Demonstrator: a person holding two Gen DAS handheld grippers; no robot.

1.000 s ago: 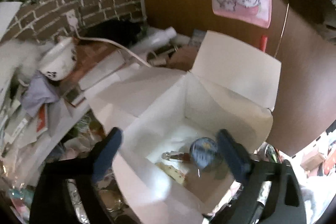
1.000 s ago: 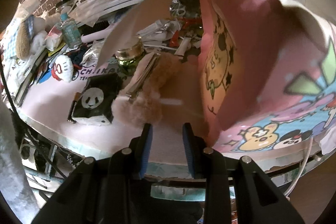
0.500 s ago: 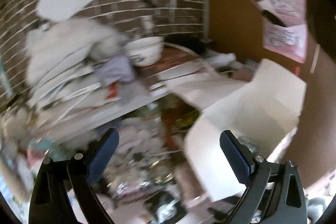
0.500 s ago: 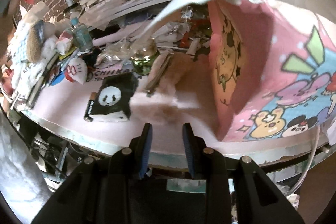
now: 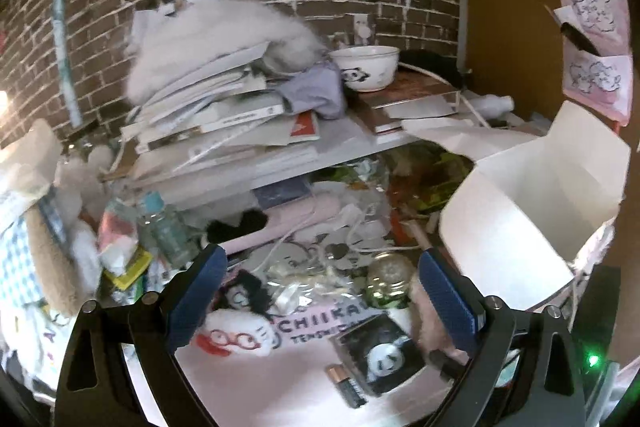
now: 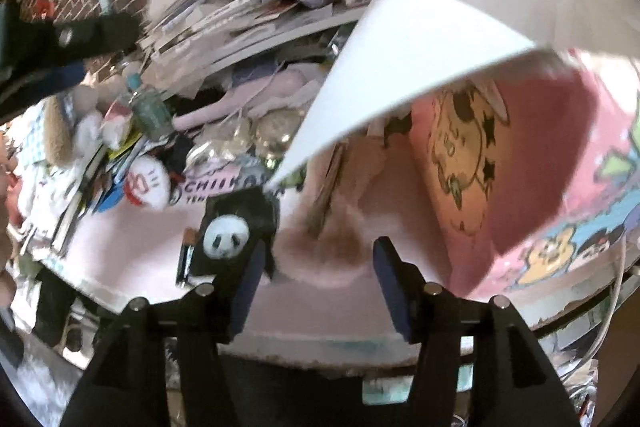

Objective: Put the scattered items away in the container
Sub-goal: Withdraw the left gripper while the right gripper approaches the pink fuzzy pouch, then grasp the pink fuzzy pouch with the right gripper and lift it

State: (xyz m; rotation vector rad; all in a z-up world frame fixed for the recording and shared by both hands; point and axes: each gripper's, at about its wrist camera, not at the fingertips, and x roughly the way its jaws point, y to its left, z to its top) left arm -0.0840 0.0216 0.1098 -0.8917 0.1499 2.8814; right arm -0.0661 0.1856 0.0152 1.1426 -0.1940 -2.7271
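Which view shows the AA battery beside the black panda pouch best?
The left wrist view: the battery lies sharp and unobstructed, left of the panda pouch. In the right wrist view it is motion-blurred and partly tucked under the pouch.

A panda bowl [image 5: 366,67] sits on stacked books [image 5: 404,99].
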